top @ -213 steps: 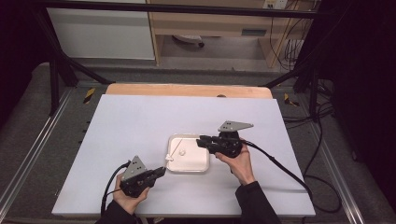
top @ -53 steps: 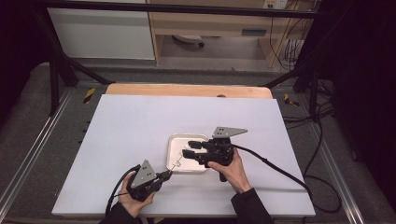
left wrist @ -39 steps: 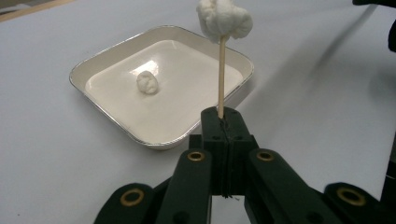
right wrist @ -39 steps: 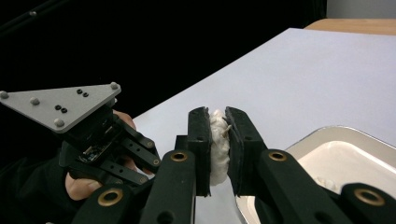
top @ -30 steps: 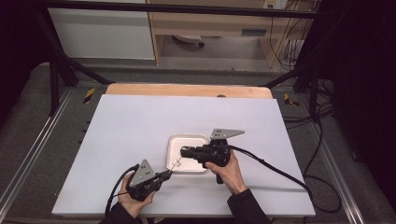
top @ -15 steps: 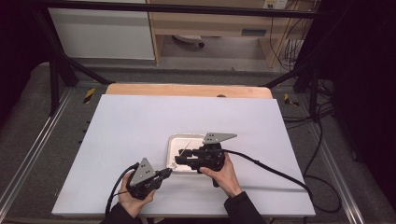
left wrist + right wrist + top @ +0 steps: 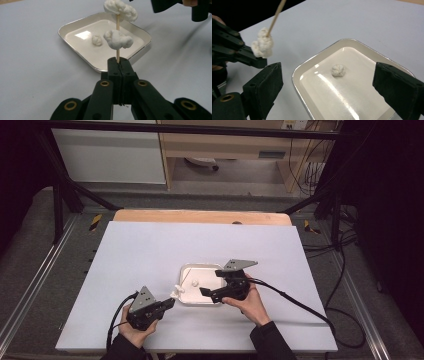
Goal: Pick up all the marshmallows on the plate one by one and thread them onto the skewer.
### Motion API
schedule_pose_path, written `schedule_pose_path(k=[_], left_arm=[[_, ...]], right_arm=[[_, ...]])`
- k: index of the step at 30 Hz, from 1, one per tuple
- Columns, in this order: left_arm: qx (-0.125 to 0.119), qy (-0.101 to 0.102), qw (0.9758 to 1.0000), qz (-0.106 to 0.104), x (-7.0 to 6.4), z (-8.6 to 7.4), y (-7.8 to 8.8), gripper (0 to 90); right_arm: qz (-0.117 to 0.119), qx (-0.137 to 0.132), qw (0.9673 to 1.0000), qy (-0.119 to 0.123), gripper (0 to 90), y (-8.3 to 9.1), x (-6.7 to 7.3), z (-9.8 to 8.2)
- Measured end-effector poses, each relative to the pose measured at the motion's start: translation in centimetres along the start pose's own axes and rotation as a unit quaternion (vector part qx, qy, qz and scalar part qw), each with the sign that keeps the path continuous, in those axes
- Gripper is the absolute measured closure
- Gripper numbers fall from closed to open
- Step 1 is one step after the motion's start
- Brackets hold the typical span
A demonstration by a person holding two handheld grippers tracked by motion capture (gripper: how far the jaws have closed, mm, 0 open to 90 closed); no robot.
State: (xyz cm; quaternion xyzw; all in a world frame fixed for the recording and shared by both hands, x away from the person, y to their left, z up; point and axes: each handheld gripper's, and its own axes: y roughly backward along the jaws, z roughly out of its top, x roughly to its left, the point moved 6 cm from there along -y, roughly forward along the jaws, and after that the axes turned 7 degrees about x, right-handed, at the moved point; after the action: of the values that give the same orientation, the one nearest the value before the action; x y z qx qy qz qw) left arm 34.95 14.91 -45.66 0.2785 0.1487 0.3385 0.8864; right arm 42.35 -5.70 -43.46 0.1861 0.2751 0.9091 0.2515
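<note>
- L gripper: I've got its jaws clamped tight on the bottom end of a thin wooden skewer. In the left gripper view the stick rises straight out of the pinch point, pads pressed together w/ no gap.
- Two white puffs on the skewer: lower puff sits a bit above the jaw tips, not touching them; upper puff is near the top of the stick, apart from the lower one.
- In the high view the L gripper is at the near-left of the table, skewer leaning up and right over the tray's left rim, w/ a puff at its lower end.
- R gripper: jaws have just been opening and now stand wide. Nothing between the pads.
- In the right gripper view the tray lies below and between the two spread jaws. One loose puff rests on the tray floor, roughly mid-gap but farther out than the tips, touching neither jaw.
- Same view: the skewered puffs hang just beyond the left jaw, outside the gap, beside the tray's rim. Can't tell if they touch the L gripper's jaw there.
- High view: R gripper is over the tray's near-right part, pointing left toward the L gripper; the loose puff lies just beyond its tips.
- Tray sits about mid-table, a bit toward me.
</note>
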Motion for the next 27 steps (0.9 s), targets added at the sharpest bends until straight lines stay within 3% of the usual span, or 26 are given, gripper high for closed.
schedule_pose_path(k=[6, 10, 21, 27], left_arm=[[-0.001, 0.006, 1.0000, -0.004, 0.2, -0.1, 0.2, 88.9], [-0.003, 0.007, 1.0000, -0.003, 0.3, -0.1, 0.2, 88.8], [-0.005, 0.007, 1.0000, -0.004, 0.3, 0.0, 0.3, 88.8], [-0.003, 0.007, 1.0000, -0.005, 0.3, -0.1, 0.2, 88.8]], right_arm=[[-0.039, 0.032, 0.9987, 0.006, 9.4, -2.3, -0.9, 0.2], [-0.048, 0.048, 0.9977, 0.008, 12.5, -3.9, -0.9, 0.7], [-0.065, 0.097, 0.9926, 0.033, 33.1, -7.4, -1.4, 0.4], [-0.072, 0.102, 0.9911, 0.044, 43.8, -8.2, -1.6, 0.0]])
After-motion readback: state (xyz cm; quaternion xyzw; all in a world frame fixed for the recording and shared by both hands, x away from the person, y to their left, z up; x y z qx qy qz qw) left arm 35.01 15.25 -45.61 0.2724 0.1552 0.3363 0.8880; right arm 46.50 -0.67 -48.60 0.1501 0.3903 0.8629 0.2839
